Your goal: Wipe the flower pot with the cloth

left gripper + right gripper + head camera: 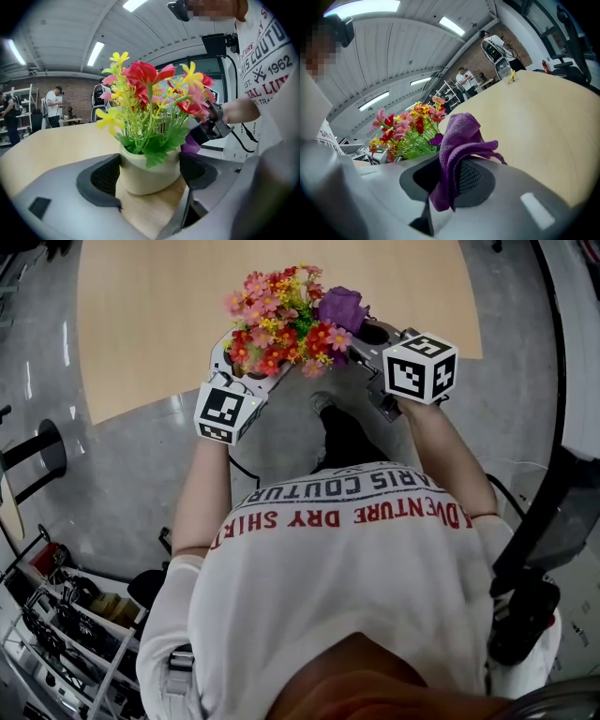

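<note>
Bench [187,315]: pale wood, lying under both tools. Flower pot [140,177]: cream, rounded and smooth-walled, filled with red, pink and yellow flowers [281,320] over green leaves. It sits at the bench's near edge, clamped between the pads of the left gripper [151,172], likely to steady it and present its wall for wiping. Whether its base rests on the wood is unclear. Cloth [457,145]: purple, bunched, pinched in the right gripper [449,179] near the blooms, with a fold standing proud as the wiping face.

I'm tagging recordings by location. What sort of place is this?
Probably a workshop or lab, not a home: a brick back wall, an open shelving rack and long strip lights overhead.
</note>
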Tool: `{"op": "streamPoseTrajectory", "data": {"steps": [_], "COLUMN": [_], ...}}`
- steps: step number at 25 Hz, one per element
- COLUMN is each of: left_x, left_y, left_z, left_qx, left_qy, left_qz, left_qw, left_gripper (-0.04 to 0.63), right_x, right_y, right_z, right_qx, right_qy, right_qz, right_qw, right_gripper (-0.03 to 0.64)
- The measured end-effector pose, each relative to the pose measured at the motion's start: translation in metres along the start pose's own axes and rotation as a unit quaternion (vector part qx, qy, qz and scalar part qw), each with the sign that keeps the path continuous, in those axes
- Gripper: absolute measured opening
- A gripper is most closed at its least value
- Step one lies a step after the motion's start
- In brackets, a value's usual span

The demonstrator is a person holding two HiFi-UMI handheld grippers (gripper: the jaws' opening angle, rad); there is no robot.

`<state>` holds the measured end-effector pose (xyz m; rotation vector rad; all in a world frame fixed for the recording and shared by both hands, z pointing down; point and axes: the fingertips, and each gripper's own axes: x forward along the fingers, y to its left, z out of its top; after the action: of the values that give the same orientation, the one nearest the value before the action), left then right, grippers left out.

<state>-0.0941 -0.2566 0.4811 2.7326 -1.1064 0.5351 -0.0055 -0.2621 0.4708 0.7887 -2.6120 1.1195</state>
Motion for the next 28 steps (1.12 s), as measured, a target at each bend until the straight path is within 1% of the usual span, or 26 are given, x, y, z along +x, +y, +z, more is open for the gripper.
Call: {"op": "streamPoseTrajectory", "data": {"steps": [2, 4, 8, 10, 14, 17, 19, 22, 24, 26, 28], "left_x": [-0.003, -0.005, -0.002, 0.001, 0.006, 0.005, -0.001, -0.014, -0.016, -0.018, -0.020], "left_y": [0.000, -0.001, -0.001, 0.000, 0.003, 0.005, 0.003, -0.002, -0.009, -0.019, -0.027], "left_z": [-0.001, -0.001, 0.000, 0.000, -0.001, -0.004, -0.008, -0.011, -0.010, -0.005, -0.002], "left_qx": [-0.001, -0.001, 0.001, 0.003, 0.006, 0.010, -0.001, -0.052, -0.075, -0.086, -0.094], "left_qy": [-0.001, -0.002, -0.005, -0.004, 0.003, 0.019, 0.021, 0.013, 0.006, -0.003, -0.004], "left_qz": [-0.001, 0.000, -0.004, -0.007, -0.013, -0.010, 0.007, 0.045, 0.070, 0.090, 0.113], "left_qw": [1.0000, 1.0000, 1.0000, 1.0000, 0.9999, 0.9997, 0.9998, 0.9975, 0.9947, 0.9922, 0.9891], "left_gripper": [0.399, 0.399, 0.399, 0.399, 0.399, 0.399, 0.399, 0.400, 0.425, 0.451, 0.498], "right_x": [0.005, 0.008, 0.016, 0.018, 0.020, 0.015, 0.006, -0.009, -0.021, -0.033, -0.042], "right_y": [0.000, -0.002, -0.024, -0.032, -0.038, -0.035, -0.029, -0.022, -0.023, -0.019, -0.009], "right_z": [-0.003, -0.007, -0.021, -0.025, -0.024, -0.020, -0.021, -0.027, -0.028, -0.027, -0.031], "right_qx": [0.000, -0.003, -0.023, -0.027, -0.029, -0.024, -0.022, -0.017, -0.009, -0.003, 0.001], "right_qy": [0.007, 0.019, 0.075, 0.094, 0.098, 0.078, 0.060, 0.037, 0.023, 0.011, 0.004], "right_qz": [-0.005, -0.018, -0.074, -0.092, -0.104, -0.107, -0.109, -0.108, -0.109, -0.113, -0.114], "right_qw": [1.000, 1.000, 0.994, 0.991, 0.989, 0.991, 0.992, 0.993, 0.994, 0.994, 0.993], "right_gripper": [0.043, 0.043, 0.043, 0.043, 0.043, 0.043, 0.043, 0.043, 0.043, 0.043, 0.043]}}
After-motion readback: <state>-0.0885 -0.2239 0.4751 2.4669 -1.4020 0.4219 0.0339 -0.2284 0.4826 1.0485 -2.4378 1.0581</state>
